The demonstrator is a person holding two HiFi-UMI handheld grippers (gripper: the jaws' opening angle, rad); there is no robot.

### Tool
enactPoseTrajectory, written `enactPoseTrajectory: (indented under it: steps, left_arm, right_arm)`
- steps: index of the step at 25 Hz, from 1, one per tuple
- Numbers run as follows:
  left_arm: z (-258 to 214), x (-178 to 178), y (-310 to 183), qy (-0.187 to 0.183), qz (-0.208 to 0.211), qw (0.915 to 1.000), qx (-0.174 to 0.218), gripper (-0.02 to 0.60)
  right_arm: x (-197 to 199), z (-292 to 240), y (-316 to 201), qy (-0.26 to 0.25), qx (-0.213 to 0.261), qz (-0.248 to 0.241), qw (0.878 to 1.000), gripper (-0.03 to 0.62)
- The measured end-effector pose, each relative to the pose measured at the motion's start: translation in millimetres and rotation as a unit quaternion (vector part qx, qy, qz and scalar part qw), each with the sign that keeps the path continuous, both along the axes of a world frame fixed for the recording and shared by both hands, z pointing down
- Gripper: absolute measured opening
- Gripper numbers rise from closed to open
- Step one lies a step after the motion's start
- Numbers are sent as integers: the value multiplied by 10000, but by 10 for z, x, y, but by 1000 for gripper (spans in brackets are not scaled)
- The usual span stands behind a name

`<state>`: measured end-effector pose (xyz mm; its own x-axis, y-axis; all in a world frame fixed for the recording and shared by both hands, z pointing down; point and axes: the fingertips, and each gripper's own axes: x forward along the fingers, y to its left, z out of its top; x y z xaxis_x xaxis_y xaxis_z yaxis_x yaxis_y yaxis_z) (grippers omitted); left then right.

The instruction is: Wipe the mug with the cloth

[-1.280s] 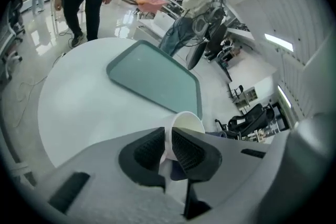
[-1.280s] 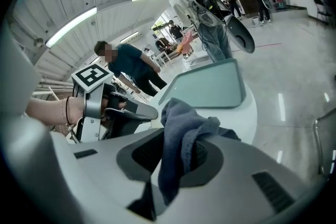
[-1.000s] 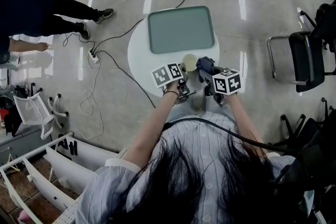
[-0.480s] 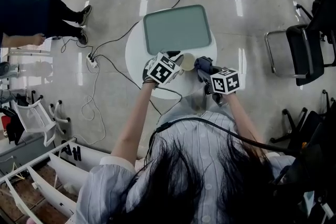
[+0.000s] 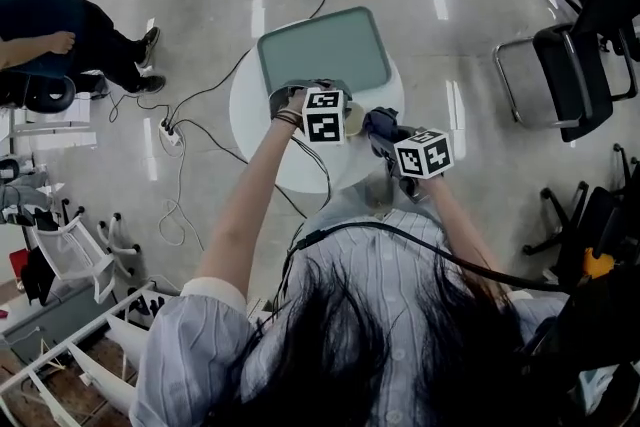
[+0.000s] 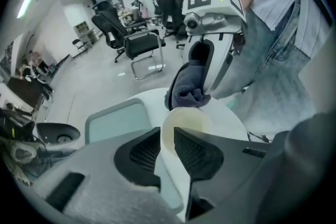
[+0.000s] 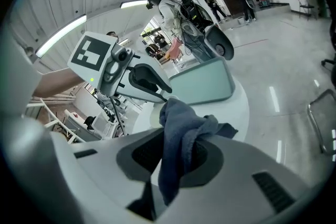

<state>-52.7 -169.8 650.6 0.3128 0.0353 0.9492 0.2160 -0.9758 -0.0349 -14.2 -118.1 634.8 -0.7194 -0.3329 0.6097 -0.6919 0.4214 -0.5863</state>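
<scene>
The cream mug point(image 5: 353, 120) stands on the round white table point(image 5: 262, 125) just in front of the tray. My left gripper point(image 5: 338, 119) is shut on it, and in the left gripper view the mug's wall point(image 6: 184, 123) runs between the two dark pads point(image 6: 143, 152). My right gripper point(image 5: 386, 131) is shut on a dark blue cloth point(image 5: 378, 123), which hangs bunched from its jaws point(image 7: 181, 134). The cloth point(image 6: 187, 89) sits against the far side of the mug's rim. From the right gripper view the cloth hides the mug.
A grey-green tray point(image 5: 322, 49) lies on the far half of the table. Cables point(image 5: 190, 120) trail over the floor at the left. Black chairs point(image 5: 570, 65) stand at the right, and another person's legs point(image 5: 90, 35) are at the far left.
My left gripper has swung away from the table's near edge, farther onto the table, to the mug's left side. The right gripper with the cloth has stayed beside the mug.
</scene>
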Motion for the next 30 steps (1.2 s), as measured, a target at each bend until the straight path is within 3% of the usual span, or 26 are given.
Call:
enactPoseTrajectory:
  steps: [5,11,14,18,25,27,30]
  left_arm:
    - [133,52,-3,-262,483,9985,57,94]
    - [275,128,-55,-344,533,9977,231,92]
    - [315,93,-37,-330,94,9994,-15,87]
    - [311,33,-14,-162,-949,9941,-507,73]
    - [250,-122,-74,204,-2622,9613,-821,49]
    - [241,-160,-82,291,-3068,9473,-870,48]
    - [207,-234,-136,398,-3852,9181,-848,48]
  right_arm:
    - [-23,6,-16,-27,-17,123,9999,80]
    - [-22,15,34,-15,-33,193,9998,80]
    - [-34,13,60,-13,-34,201,9998,80]
    - [-35,24,99,0,-44,169,9998,80]
    - [-79,27,161,-4,-82,-33,10000,80]
    - [-78,26,165,-15,-85,-100,9999,80]
    - [-42,37,157,-27,-93,-194,9998,80]
